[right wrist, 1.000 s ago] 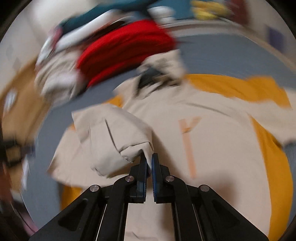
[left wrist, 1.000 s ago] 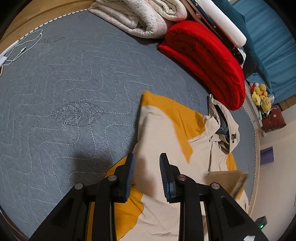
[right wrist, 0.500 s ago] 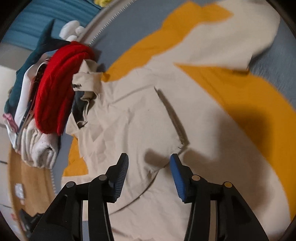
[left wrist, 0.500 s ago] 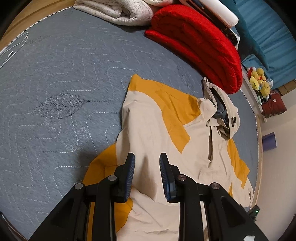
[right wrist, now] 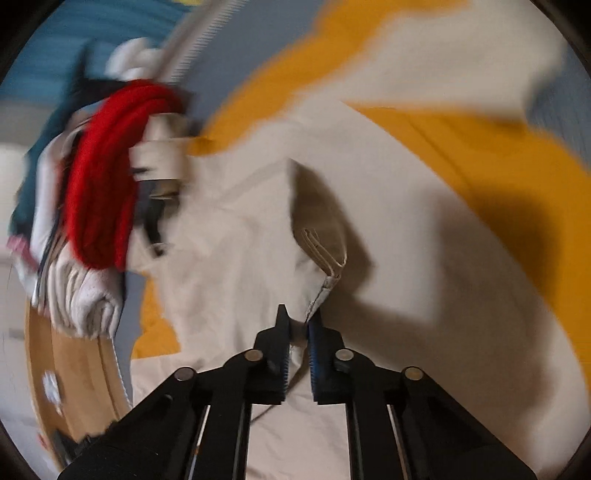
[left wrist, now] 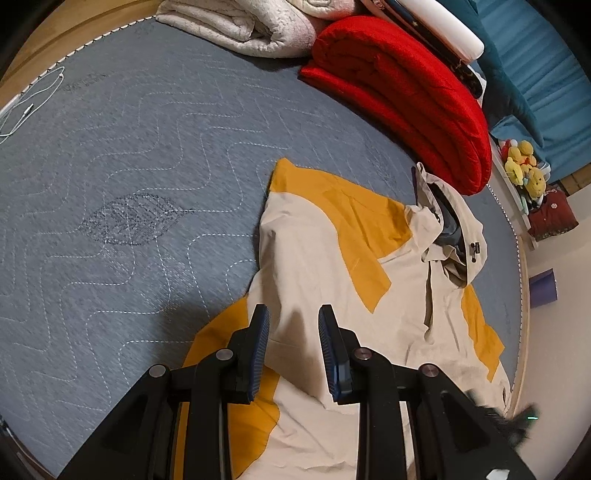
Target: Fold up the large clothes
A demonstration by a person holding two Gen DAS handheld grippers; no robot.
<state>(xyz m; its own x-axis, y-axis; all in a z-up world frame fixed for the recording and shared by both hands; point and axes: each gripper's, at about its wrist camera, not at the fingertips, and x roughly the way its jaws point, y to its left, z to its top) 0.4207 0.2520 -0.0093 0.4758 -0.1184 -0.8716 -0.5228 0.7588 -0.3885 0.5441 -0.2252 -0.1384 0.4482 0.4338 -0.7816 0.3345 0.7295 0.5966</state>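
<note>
A beige and mustard-yellow jacket (left wrist: 332,266) lies spread on the grey quilted bed, its hood (left wrist: 450,229) toward the red blanket. My left gripper (left wrist: 293,343) is open and empty, hovering over the jacket's lower left part. In the blurred right wrist view the jacket (right wrist: 240,258) fills the frame. My right gripper (right wrist: 299,332) is nearly closed on a raised beige edge of the jacket (right wrist: 325,273), which stands up from between the fingers.
A folded red blanket (left wrist: 406,99) and white folded bedding (left wrist: 251,29) lie at the far side of the bed (left wrist: 110,166). A white cable (left wrist: 26,103) lies at the left edge. Plush toys (left wrist: 524,170) sit beyond the right edge.
My right gripper was open half a second ago and has closed on a beige edge of the jacket, lifting it. The left gripper stayed open and shifted slightly over the jacket.
</note>
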